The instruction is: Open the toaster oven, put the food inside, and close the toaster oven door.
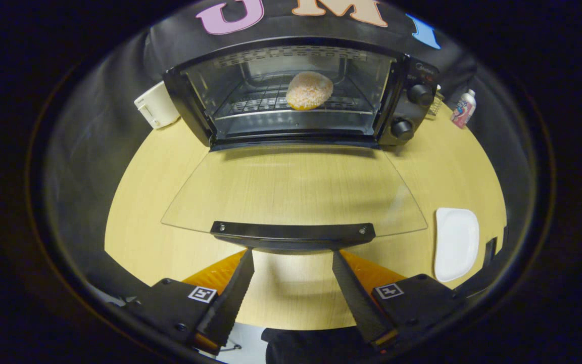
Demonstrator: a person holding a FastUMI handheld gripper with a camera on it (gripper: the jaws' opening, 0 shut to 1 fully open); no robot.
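I'm working the last step: the bun [309, 90] is already sitting on the wire rack [265, 103] inside the toaster oven [301, 96], and the glass door [293, 189] is lying fully open, flat over the table [139, 192]. My gripper [292, 255] is holding its fingers apart, tips just under the door handle [292, 233], not pressing on it as far as I can tell. Next move, I judge: getting the fingers under the handle's lip and swinging the door up on its hinge until it shuts.

Materials: door is clear glass, smooth, with a dark bar handle fixed by two screws. Oven body is black with two round knobs [412, 111]. Bun is round, pale, grainy on top. Table is light wood-grain. A white rounded-rectangle plate [455, 250] is lying to the right, bare.
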